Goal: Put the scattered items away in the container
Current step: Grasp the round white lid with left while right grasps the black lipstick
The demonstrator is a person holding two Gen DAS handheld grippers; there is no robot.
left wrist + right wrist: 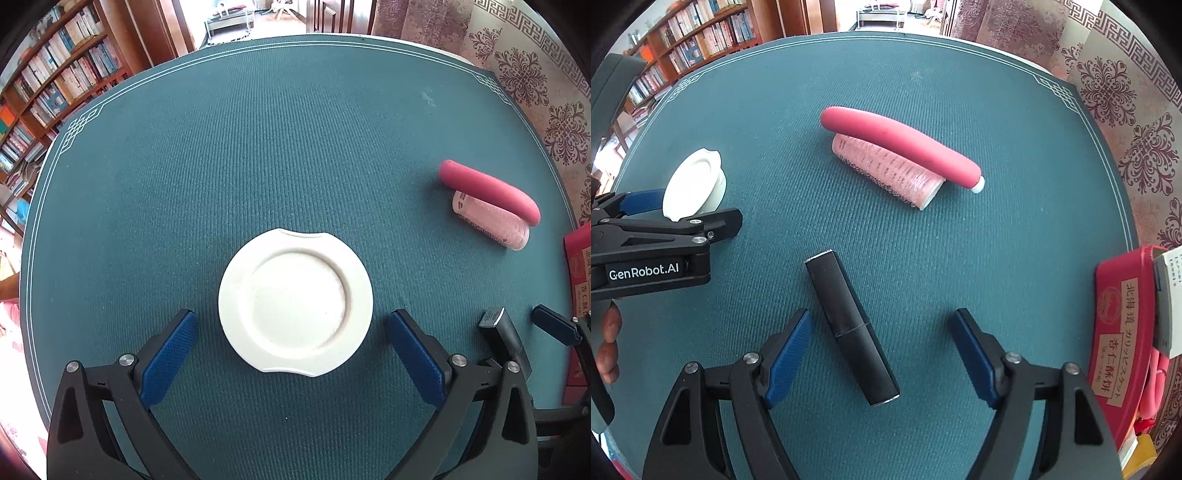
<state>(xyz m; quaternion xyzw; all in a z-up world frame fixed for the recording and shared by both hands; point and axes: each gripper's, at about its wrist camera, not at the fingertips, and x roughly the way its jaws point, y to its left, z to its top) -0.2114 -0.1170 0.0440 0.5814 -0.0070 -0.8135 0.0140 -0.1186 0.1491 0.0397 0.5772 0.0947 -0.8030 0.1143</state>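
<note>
Right gripper gapes wide, empty, astride a black square-sided lipstick tube running 11-to-5 o'clock; left gripper wide around a white round plastic lid.

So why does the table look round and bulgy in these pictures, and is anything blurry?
Fisheye distortion: the left wrist view bows the green mat edges into curves; the right wrist view does likewise, yet the black tube stays sharp. Lighting is soft, with faint shadows.

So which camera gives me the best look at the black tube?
The right wrist view: the black tube lies whole between the open right gripper fingers. The left wrist view shows only one end, the rest hidden behind the left gripper.
</note>
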